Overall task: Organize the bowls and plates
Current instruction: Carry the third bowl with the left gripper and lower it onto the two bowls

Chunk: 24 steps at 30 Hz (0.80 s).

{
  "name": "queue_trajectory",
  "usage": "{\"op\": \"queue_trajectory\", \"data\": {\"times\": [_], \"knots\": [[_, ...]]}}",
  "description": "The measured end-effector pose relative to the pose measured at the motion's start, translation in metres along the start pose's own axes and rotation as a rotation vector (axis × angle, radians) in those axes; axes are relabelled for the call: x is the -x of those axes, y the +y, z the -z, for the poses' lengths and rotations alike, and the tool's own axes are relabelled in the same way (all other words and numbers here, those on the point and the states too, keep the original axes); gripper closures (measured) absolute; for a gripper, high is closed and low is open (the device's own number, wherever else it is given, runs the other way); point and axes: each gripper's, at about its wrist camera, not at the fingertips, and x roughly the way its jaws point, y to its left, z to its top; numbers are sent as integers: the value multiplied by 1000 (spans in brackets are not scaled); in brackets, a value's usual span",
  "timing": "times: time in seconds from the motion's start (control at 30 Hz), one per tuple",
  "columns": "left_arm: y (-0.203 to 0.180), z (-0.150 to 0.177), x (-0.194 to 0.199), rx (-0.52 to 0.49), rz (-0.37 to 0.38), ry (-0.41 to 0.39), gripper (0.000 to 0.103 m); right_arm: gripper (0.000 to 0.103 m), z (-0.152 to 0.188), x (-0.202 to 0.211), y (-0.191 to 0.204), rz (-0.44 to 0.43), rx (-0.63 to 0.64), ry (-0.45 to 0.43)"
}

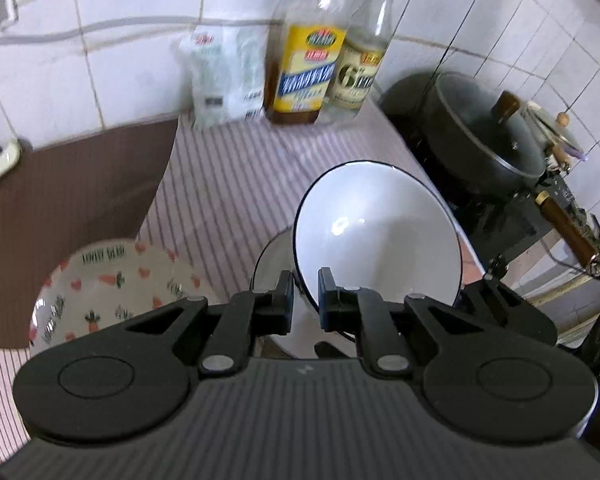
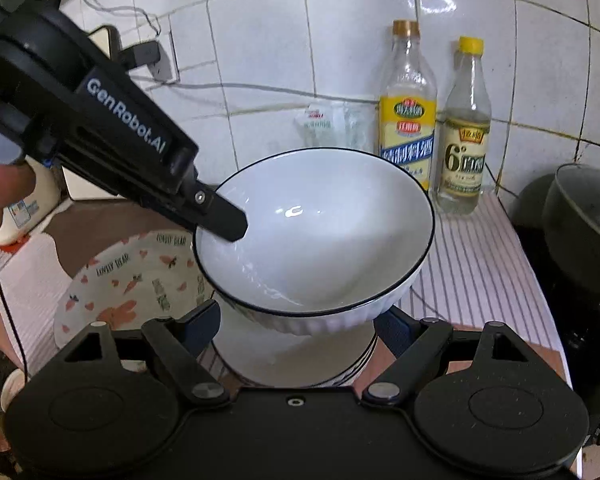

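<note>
White bowl (image 1: 380, 232) in left claw (image 1: 305, 300)

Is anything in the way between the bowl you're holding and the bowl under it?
Nothing visible. The left gripper pinches the rim of the white bowl, which hangs tilted right above the lower bowl.

From the left wrist camera we look forward and down along the left gripper (image 1: 305, 300), close above the striped cloth (image 1: 228, 184), toward the tiled wall (image 1: 132, 60) and, at the right, the stove; the picture is somewhat blurred. From the right wrist camera we face the same wall (image 2: 340, 60) over the right gripper (image 2: 298, 320), very near the white bowl (image 2: 316, 232). Both views share that bowl (image 1: 380, 232), the two bottles (image 2: 436, 120) (image 1: 328, 48) and the patterned plate (image 1: 112, 288) (image 2: 132, 276).
</note>
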Motion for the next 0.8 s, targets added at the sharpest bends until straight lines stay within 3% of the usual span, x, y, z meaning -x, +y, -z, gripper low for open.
{"op": "queue_trajectory", "data": {"times": [0.2,0.43,0.8], "knots": [[9,14,-17,46,-1,47,92,15,7,-8,0,8,12,31],[14,17,-20,72,-11,50,91,15,9,-9,6,40,78,47],[15,16,-25,106,-24,68,91,14,10,-7,5,30,59,59]]}}
